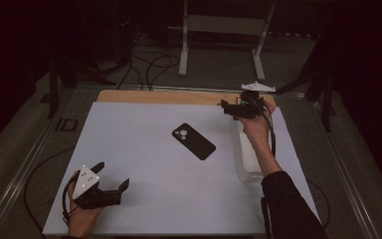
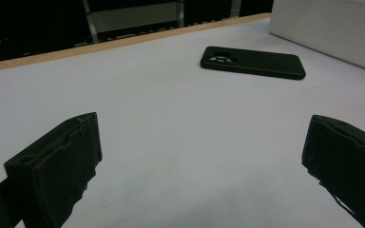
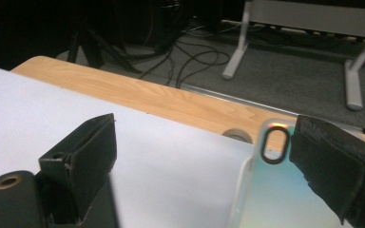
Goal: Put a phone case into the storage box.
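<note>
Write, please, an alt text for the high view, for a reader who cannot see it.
A black phone case lies camera-side up at the middle of a white table. The left gripper rests open at the near left corner, and the right gripper is held at the far right, above a clear tray.

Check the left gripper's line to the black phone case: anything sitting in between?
Nothing visible. The left gripper, jaws open, faces bare white sheet all the way to the black phone case. The white box sits beyond it, off to the side.
</note>
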